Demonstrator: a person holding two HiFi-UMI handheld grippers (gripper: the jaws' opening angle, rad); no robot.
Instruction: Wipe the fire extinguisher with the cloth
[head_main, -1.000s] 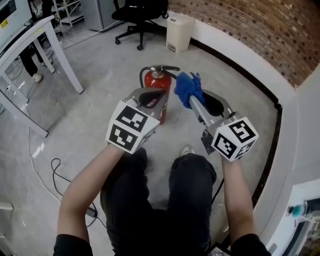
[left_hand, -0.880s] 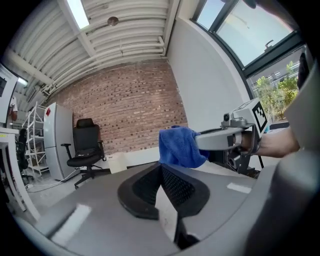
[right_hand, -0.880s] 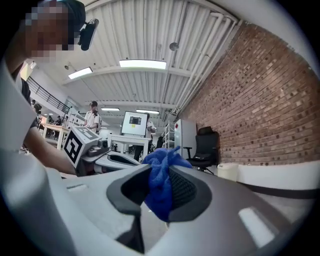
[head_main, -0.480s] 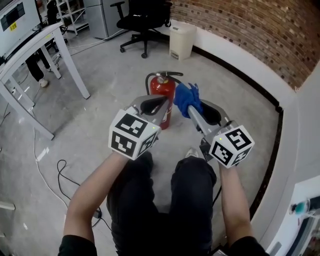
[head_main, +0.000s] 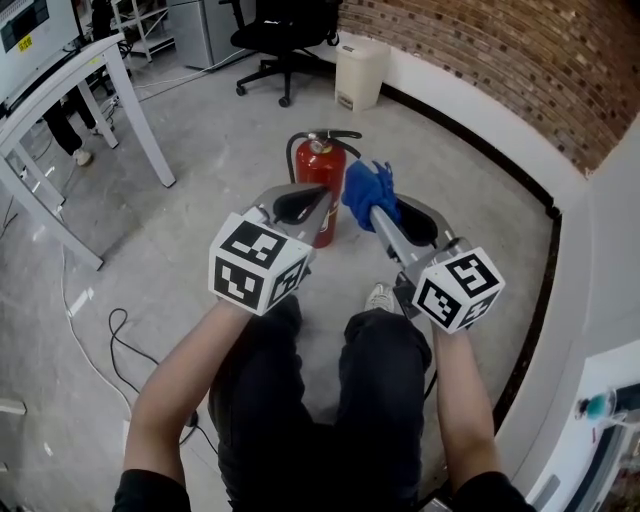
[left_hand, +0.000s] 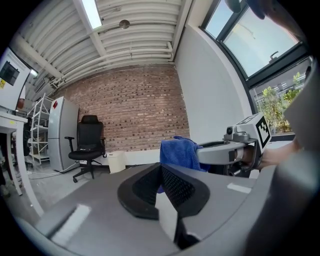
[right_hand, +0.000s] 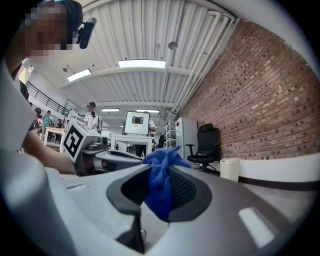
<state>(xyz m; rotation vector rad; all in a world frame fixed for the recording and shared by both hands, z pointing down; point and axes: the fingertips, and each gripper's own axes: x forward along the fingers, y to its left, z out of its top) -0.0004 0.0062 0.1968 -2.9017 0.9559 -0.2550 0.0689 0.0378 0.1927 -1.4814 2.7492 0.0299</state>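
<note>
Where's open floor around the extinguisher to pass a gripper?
Bare floor: between fire extinguisher and table legs, and between it and the baseboard. Crowded on the near side, with left gripper and right gripper holding the cloth.

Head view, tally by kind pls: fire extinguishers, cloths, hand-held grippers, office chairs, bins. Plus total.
fire extinguisher: 1
blue cloth: 1
hand-held gripper: 2 (left hand-held gripper, right hand-held gripper)
office chair: 1
bin: 1
Total: 6
</note>
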